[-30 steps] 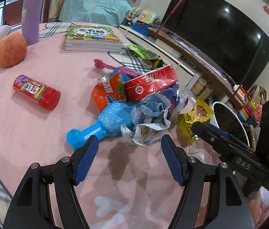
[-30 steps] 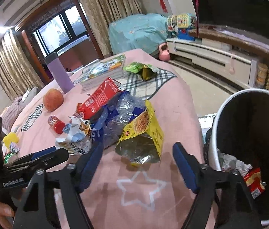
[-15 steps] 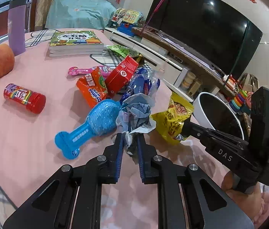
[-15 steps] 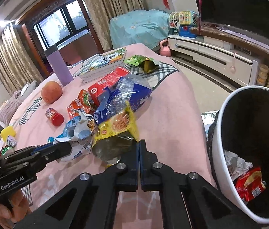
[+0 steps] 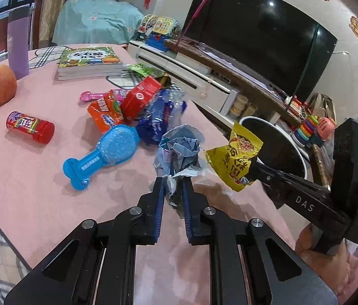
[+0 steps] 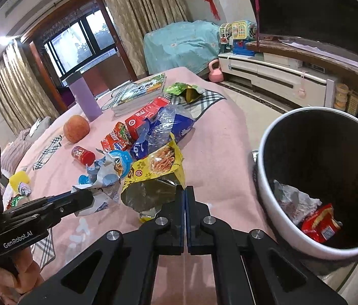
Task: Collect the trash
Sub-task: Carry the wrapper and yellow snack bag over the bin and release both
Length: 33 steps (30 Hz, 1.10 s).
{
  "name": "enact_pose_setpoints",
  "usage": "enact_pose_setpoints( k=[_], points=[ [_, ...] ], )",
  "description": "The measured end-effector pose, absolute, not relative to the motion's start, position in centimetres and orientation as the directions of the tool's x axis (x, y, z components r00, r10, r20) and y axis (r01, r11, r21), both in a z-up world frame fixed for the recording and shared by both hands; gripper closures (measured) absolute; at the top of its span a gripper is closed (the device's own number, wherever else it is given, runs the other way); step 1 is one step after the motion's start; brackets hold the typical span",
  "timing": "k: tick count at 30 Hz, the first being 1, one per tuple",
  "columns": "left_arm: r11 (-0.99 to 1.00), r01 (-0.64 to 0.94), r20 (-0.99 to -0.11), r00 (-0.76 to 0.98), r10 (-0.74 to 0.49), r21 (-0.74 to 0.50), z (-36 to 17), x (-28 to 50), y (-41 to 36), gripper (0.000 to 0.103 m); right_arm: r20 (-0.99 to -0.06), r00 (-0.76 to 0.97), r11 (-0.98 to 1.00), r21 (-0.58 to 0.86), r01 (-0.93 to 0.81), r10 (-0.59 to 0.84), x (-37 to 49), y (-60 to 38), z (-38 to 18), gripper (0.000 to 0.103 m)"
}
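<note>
A large dark television (image 5: 255,33) stands on a long white media console (image 6: 275,76) ahead and to the right. Patterned curtains (image 6: 138,17) frame a dark-framed window (image 6: 82,40). A teal-covered sofa (image 6: 181,45) sits beyond the pink-clothed table (image 5: 26,178).

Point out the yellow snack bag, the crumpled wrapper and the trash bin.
yellow snack bag (image 6: 161,162): right wrist view, printed front face.
crumpled wrapper (image 5: 181,147): left wrist view, bunched top above the fingers.
trash bin (image 6: 278,218): right wrist view, white outer wall.
</note>
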<state>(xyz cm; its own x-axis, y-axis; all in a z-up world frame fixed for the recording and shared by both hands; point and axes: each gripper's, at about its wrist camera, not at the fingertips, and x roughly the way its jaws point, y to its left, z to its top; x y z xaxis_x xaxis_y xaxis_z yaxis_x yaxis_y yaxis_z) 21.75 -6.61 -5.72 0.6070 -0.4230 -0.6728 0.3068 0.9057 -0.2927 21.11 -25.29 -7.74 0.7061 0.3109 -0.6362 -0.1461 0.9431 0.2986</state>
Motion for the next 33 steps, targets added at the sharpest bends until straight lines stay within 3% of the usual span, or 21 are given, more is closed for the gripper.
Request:
enact_pose_setpoints(
  k=[33],
  points=[
    [0.843,0.478,-0.680,0.534,-0.503,-0.247,-4.3,19.3,-15.7,0.090,-0.601,0.779,0.939,0.340,0.047,0.179,14.1,-34.8,-7.2,0.103]
  ],
)
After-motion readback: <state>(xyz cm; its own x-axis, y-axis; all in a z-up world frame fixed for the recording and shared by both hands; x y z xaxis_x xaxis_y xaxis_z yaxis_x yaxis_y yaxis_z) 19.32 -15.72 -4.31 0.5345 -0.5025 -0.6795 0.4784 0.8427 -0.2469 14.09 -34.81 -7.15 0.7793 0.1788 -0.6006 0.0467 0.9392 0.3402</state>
